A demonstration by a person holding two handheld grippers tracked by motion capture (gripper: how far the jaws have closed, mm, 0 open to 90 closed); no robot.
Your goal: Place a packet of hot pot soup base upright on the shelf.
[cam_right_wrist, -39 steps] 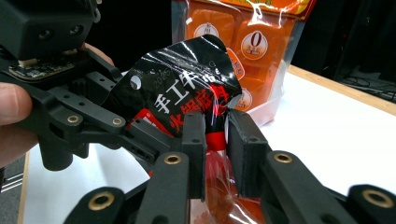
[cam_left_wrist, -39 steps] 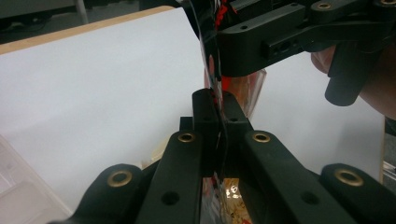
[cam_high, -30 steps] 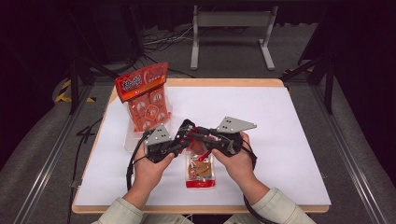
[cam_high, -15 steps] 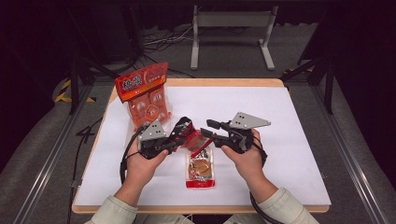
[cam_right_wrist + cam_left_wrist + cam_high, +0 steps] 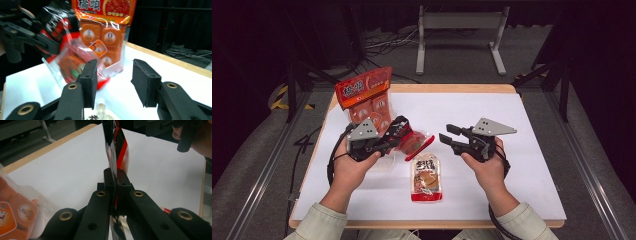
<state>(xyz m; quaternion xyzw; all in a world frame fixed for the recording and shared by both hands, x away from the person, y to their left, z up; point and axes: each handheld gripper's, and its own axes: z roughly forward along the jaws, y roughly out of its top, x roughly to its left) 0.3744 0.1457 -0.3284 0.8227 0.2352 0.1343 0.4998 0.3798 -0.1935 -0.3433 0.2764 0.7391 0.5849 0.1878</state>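
Snack packet (image 5: 412, 142), red and clear, hangs above the table (image 5: 532, 165), pinched edge-on in the closed left gripper (image 5: 398, 131). The right gripper (image 5: 447, 135) has just been opening; its jaws stand apart with nothing between them, so this looks like a finished hand-over. Next, probably, the packet goes down, with open room right of the second packet (image 5: 427, 177) lying flat, clear of the big orange bag (image 5: 367, 97) standing at the far left edge.

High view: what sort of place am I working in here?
Likely a lab recording bay, not a kitchen or shop: a white-topped table ringed by black curtains, a metal frame rail alongside, and loose cables on the grey floor.
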